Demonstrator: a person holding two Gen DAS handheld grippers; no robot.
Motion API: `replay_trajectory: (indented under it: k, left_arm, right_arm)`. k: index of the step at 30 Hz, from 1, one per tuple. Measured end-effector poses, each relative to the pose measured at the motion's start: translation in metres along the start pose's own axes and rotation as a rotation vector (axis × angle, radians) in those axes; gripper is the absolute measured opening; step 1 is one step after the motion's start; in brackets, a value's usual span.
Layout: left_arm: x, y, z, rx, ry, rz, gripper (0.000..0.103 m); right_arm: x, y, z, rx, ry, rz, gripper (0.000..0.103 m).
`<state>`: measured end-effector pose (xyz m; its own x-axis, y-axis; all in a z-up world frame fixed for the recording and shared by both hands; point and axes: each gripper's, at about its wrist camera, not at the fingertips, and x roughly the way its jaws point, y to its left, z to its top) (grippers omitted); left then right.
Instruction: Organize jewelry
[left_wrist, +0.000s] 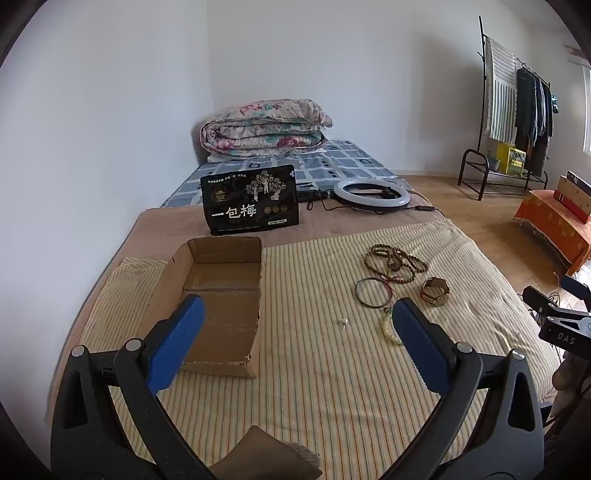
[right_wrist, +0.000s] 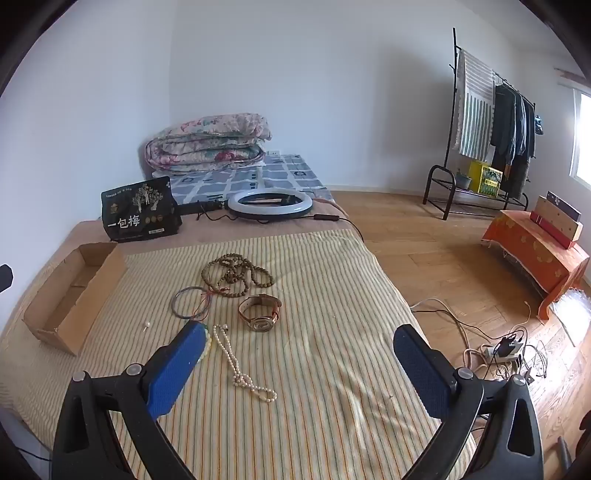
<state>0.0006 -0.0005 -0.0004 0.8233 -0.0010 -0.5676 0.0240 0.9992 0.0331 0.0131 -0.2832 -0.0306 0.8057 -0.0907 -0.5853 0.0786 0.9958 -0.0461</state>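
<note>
Jewelry lies on a striped cloth (right_wrist: 314, 332): a brown bead strand (right_wrist: 236, 275) (left_wrist: 397, 263), a thin bangle (right_wrist: 190, 302) (left_wrist: 375, 291), a watch (right_wrist: 260, 313) (left_wrist: 435, 291), a pearl necklace (right_wrist: 240, 363), a pale bead bracelet (right_wrist: 207, 341) (left_wrist: 389, 328) and a small pearl stud (right_wrist: 146, 325) (left_wrist: 344, 322). An open cardboard box (left_wrist: 221, 291) (right_wrist: 74, 291) sits to the left, empty. My left gripper (left_wrist: 297, 325) is open above the cloth between box and jewelry. My right gripper (right_wrist: 299, 347) is open, its left finger beside the pale bracelet.
A black snack bag (left_wrist: 249, 201) stands behind the box, a ring light (left_wrist: 371, 195) with cable beside it. A folded quilt (left_wrist: 264, 125) lies at the back. The bed edge drops at the right to wooden floor with cables and a power strip (right_wrist: 502, 350).
</note>
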Motion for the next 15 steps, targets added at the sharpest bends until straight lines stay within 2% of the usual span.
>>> replay_trajectory:
  k: [5, 6, 15]
  left_arm:
    - [0.0062, -0.0032, 0.0016, 0.007, 0.019, -0.007, 0.103]
    - [0.0, -0.0012, -0.0014, -0.003, -0.02, -0.002, 0.103]
    - [-0.0002, -0.0014, 0.0071, -0.006, -0.016, -0.01, 0.103]
  right_arm:
    - [-0.0021, 0.0012, -0.0001, -0.007, -0.002, -0.004, 0.103]
    - [-0.0021, 0.0015, -0.0002, -0.008, -0.002, -0.003, 0.103]
    - [-0.0037, -0.0052, 0.0059, -0.001, 0.006, 0.0, 0.103]
